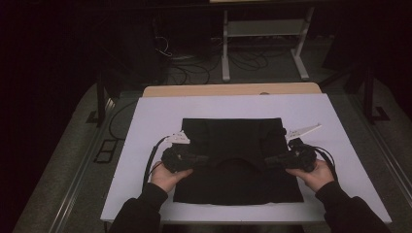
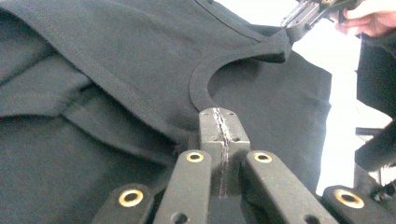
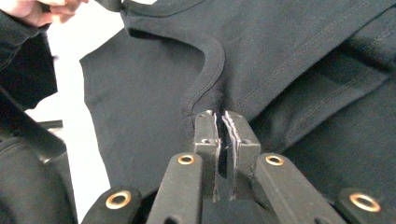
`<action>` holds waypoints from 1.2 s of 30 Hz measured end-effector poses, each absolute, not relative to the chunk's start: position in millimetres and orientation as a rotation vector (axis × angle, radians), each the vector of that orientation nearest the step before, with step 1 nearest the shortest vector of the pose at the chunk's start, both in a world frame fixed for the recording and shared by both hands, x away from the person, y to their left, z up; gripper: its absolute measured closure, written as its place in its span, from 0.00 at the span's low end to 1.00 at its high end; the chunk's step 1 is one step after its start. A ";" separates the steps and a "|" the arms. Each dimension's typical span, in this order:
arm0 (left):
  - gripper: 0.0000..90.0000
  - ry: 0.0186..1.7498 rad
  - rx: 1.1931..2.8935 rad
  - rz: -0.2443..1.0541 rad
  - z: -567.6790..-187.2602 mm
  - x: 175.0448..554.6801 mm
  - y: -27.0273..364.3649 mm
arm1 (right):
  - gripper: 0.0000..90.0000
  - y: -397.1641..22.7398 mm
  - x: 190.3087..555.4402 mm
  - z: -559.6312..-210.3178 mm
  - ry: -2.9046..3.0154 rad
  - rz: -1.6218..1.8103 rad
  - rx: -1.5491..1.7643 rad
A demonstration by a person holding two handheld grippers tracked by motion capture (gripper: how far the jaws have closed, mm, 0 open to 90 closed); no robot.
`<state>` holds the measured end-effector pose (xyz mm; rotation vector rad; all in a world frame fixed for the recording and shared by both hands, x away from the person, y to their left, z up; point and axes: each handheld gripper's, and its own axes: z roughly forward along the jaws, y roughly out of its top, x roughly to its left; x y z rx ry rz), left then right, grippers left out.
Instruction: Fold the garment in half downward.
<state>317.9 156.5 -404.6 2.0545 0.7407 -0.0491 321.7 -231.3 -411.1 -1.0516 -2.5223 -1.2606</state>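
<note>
My left gripper [image 2: 219, 122] has its jaws pressed together on the black T-shirt [image 1: 233, 145], biting the fabric right at the edge of the curved neckline [image 2: 205, 81]. My right gripper [image 3: 227, 122] is clamped on the same shirt too, its jaws nearly touching with cloth pinched between them, just beside the neckline seam on its side. In the high view the left gripper [image 1: 198, 159] sits at the shirt's left and the right gripper [image 1: 272, 161] at its right, both aimed inward at the collar, with my hands behind them. Between them the collar end hangs in a shallow arc, folded over the lower part of the shirt. The shirt lies in the middle of the white board [image 1: 155, 116], a sleeve folded in on each side. The board covers a wooden table [image 1: 228, 90], and beyond that is dark floor with cables [image 1: 194, 73].
</note>
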 end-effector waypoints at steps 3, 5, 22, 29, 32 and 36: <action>0.99 0.742 2.063 -0.055 -406.3 312.4 156.6 | 0.92 -231.6 315.9 -412.6 -2.514 -1.247 -1.041; 0.99 0.740 2.070 -0.058 -407.3 308.8 156.1 | 0.92 -231.6 313.3 -413.5 -2.514 -1.237 -1.035; 0.99 0.703 2.115 -0.070 -407.7 287.8 157.5 | 0.92 -233.0 294.1 -416.5 -2.503 -1.176 -0.990; 0.99 0.687 2.137 -0.087 -409.4 279.5 157.2 | 0.92 -235.1 286.9 -417.5 -2.488 -1.151 -0.986; 0.99 0.677 2.150 -0.099 -410.2 275.3 156.4 | 0.92 -235.8 282.4 -418.2 -2.485 -1.139 -0.971; 0.99 0.657 2.181 -0.114 -411.3 270.3 155.7 | 0.92 -236.2 277.9 -419.6 -2.482 -1.117 -0.958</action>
